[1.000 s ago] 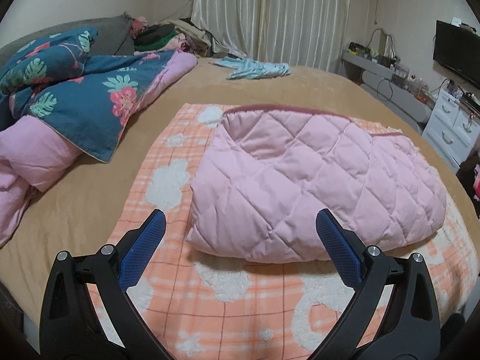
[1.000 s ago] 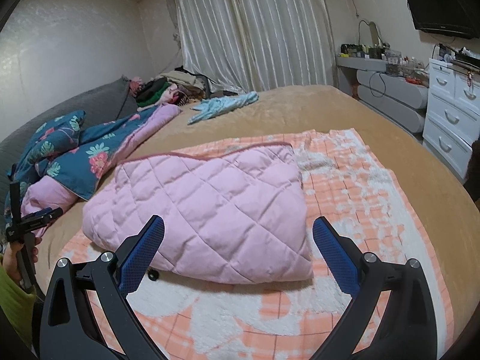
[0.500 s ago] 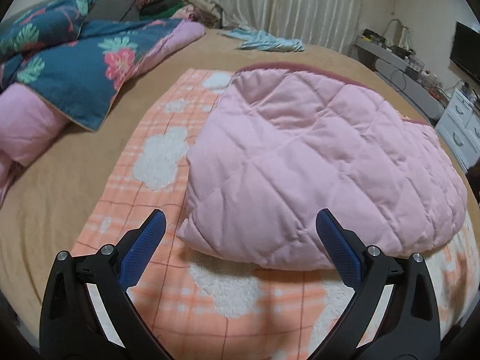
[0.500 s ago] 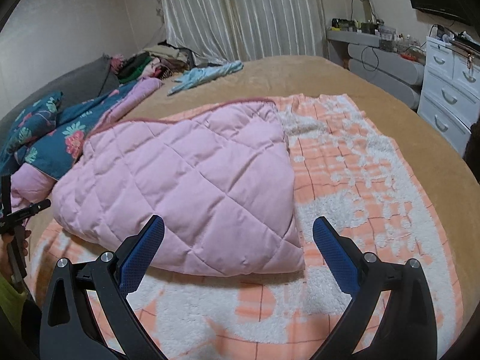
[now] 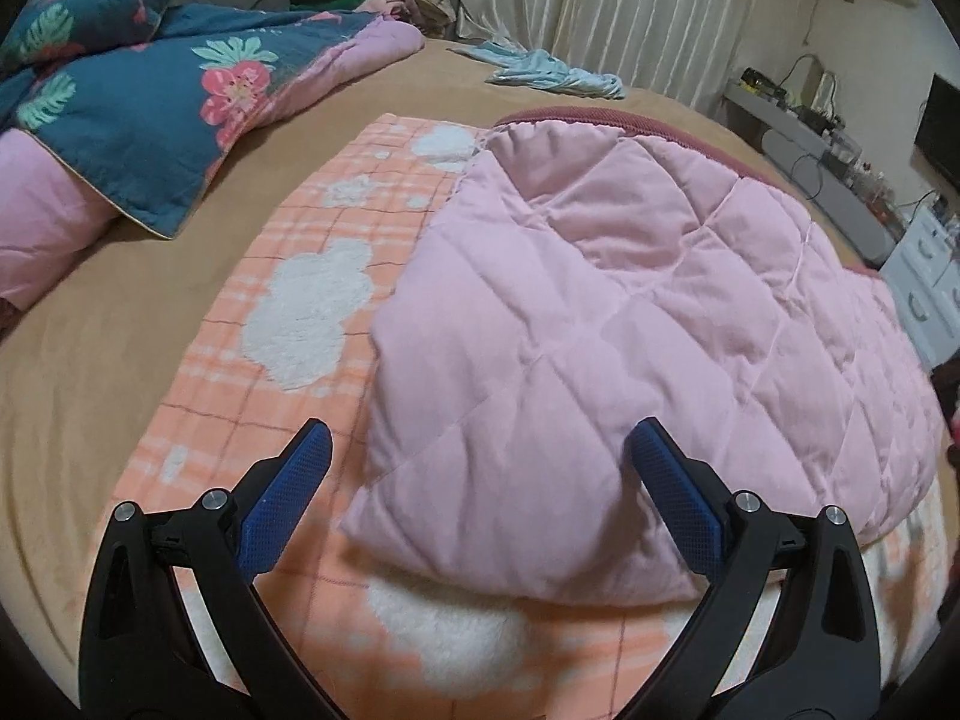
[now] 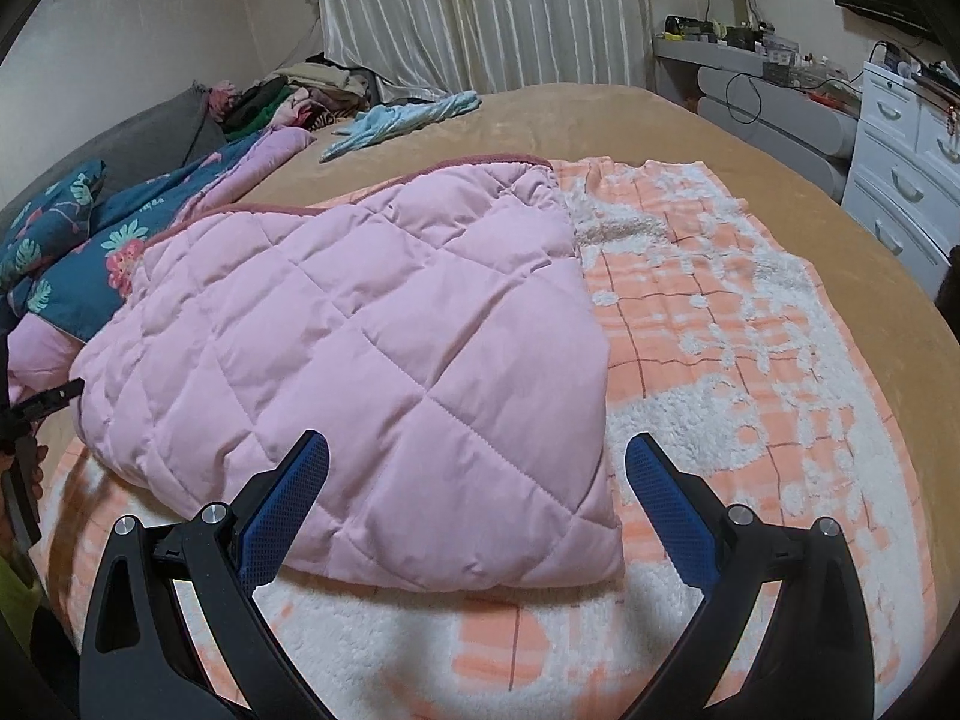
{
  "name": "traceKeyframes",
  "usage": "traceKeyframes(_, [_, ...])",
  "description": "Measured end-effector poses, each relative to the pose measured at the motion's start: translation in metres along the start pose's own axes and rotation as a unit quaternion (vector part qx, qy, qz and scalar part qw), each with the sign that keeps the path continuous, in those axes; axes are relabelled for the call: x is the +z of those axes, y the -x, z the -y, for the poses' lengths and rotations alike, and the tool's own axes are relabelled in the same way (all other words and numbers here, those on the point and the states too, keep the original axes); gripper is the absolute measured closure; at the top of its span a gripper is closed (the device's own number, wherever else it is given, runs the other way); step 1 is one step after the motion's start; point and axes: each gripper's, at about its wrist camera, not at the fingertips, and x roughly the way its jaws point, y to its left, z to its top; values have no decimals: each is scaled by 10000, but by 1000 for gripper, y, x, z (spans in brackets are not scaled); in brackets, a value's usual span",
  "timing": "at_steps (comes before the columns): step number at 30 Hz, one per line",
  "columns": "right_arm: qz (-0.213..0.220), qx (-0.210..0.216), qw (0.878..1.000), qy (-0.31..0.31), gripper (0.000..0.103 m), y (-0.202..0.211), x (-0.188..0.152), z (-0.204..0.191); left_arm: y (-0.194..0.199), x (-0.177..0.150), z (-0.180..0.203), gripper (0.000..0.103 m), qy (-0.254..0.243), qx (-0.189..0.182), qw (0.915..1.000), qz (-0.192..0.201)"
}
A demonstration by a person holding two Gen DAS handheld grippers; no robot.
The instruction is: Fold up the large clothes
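Quilt (image 5: pixel 630 324): folded, pink, on the blanket (image 5: pixel 288 396).
Left gripper (image 5: pixel 477 468): wide open, empty; quilt's left corner between its fingers.
Right gripper (image 6: pixel 477 471): wide open, empty; right corner between.

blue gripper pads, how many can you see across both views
4. Left gripper: one pad over the orange blanket, one over the pink quilt. Right gripper: one pad over the quilt, one beside it.

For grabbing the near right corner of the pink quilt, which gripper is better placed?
Right, probably. The right gripper is open with the pink quilt corner between its fingers. The left gripper, also open, frames the opposite near corner.
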Motion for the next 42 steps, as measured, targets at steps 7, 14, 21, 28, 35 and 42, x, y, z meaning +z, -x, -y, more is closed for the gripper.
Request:
traceKeyframes(7, [-144,-74,9998,-75,4,-19,5,10,-21,10,-7,9,307,-428,9985,-119])
traceKeyframes(14, [-329,-6,9992,-222,4,-41,13,21,-34,18,-6,9,351,-655,9972,-97])
traceKeyframes(21, [-287,239,9988,-323,7,-53,17,24,-34,21,1,37,129,-711,9974,10])
traceKeyframes(28, [61,236,9995,204,77,-40,22,0,-12,28,14,90,-299,-387,9981,379])
traceKeyframes(35, [940,64,9943,508,84,0,67,-23,23,56,29,92,-550,-410,9907,1172])
traceKeyframes(42, [1158,-171,9916,546,84,-9,113,-28,3,90,37,92,-501,-210,9906,1252])
